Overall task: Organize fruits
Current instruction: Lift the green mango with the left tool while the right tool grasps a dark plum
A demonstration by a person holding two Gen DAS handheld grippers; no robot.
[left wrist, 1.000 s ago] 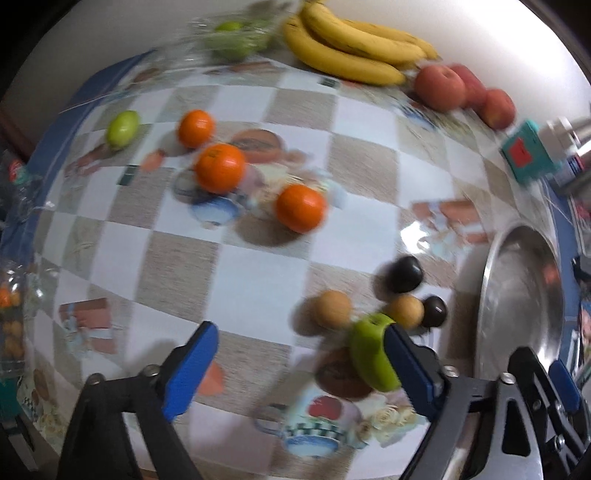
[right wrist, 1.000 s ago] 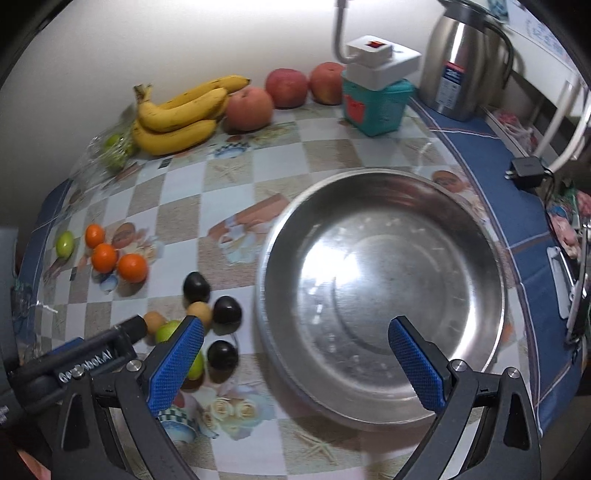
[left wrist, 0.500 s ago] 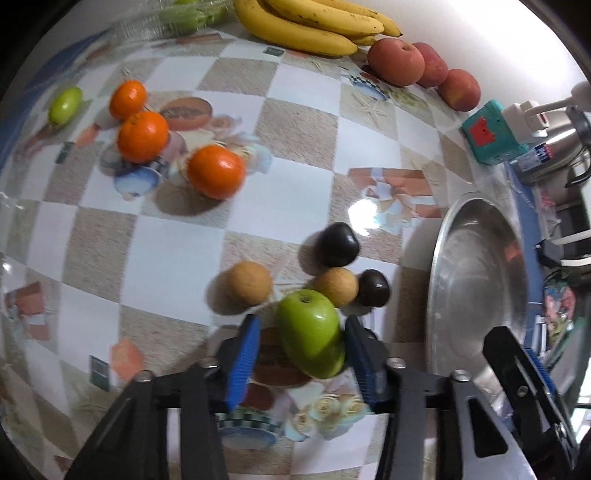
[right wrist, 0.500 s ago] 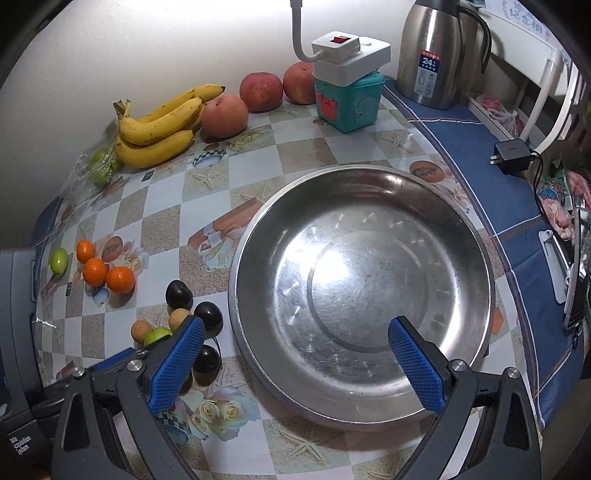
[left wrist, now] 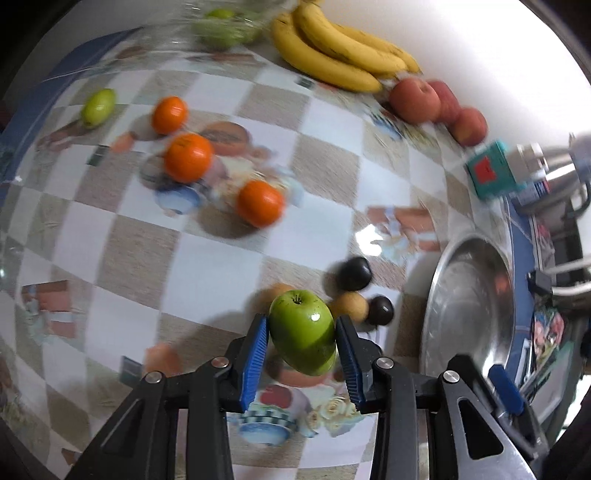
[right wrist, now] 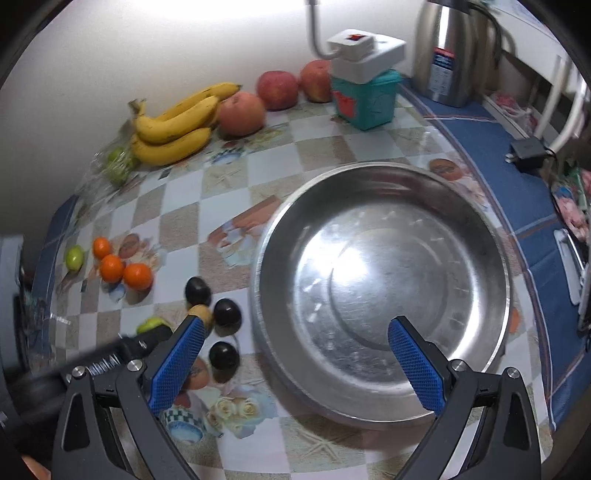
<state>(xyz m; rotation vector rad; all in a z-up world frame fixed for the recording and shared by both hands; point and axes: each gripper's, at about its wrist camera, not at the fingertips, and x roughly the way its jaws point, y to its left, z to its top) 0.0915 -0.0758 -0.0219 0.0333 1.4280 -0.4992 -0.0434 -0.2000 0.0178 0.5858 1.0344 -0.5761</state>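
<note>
My left gripper (left wrist: 301, 345) is shut on a green apple (left wrist: 302, 332) and holds it just above the checkered tablecloth. The apple also shows in the right wrist view (right wrist: 151, 325). Dark plums (left wrist: 354, 273) and tan round fruits (left wrist: 349, 305) lie just beyond it. Three oranges (left wrist: 260, 202) and a small green fruit (left wrist: 98, 107) lie further left. Bananas (left wrist: 332, 55) and red apples (left wrist: 415, 99) line the back wall. My right gripper (right wrist: 295, 356) is open and empty above the near rim of a large steel bowl (right wrist: 382, 288).
A teal box with a white power strip (right wrist: 365, 96) and a steel kettle (right wrist: 448, 55) stand at the back right. A clear bag of green fruit (left wrist: 221, 26) lies by the bananas. A charger (right wrist: 528, 151) lies on the blue cloth at the right.
My left gripper closed on the green apple and lifted it slightly. The right gripper stayed open and drifted a little over the bowl.
</note>
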